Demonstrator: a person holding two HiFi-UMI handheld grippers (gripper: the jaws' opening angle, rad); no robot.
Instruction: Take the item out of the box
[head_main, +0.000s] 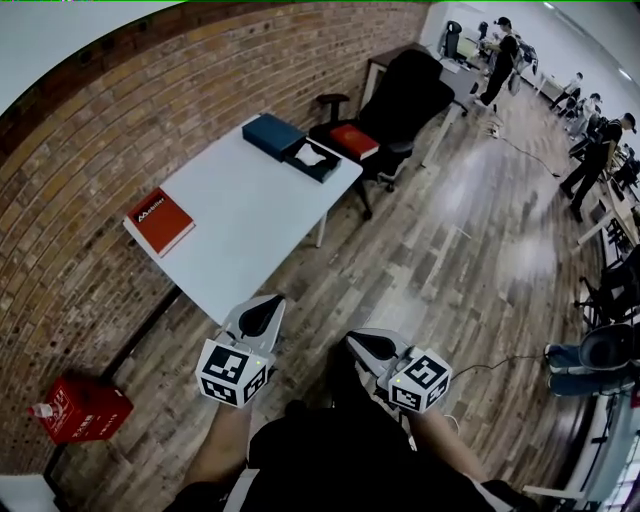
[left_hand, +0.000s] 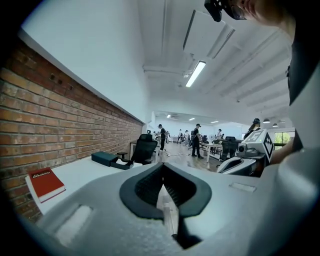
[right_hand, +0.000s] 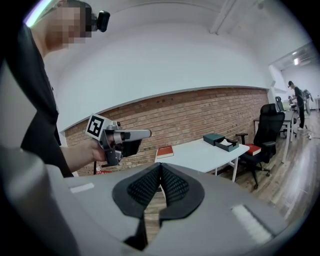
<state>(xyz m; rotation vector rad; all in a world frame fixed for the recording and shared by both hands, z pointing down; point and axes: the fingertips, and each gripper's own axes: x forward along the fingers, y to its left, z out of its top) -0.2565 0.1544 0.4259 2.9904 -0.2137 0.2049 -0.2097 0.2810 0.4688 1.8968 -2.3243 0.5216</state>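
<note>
Hand-held grippers face a white table (head_main: 250, 215) along a brick wall (head_main: 90, 130), with the task not yet begun. The left gripper (head_main: 266, 305) has its jaws clenched on nothing, and the right gripper (head_main: 356, 341) is likewise closed and empty, pads meeting.

The dark blue box (head_main: 324, 170) sits well ahead of both sets of jaws, at the table's far end. Its lid (head_main: 272, 134) lies just beside it on the wall side. In the open tray shows a white item (head_main: 311, 156), too small to identify from here.

It looks like folded paper or soft wrapping, so it is probably light, pliable and easily crumpled. A gentle pinch on a raised edge seems the best hold. The other gripper could steady the box wall, since a light tray may lift along with it.

Bare tabletop lies between the jaws and the box. A red book (head_main: 160, 220) lies nearer, left of their line.

The box stands close to the table's edge beside an office chair (head_main: 415, 95), so a hard nudge could tip it off.
</note>
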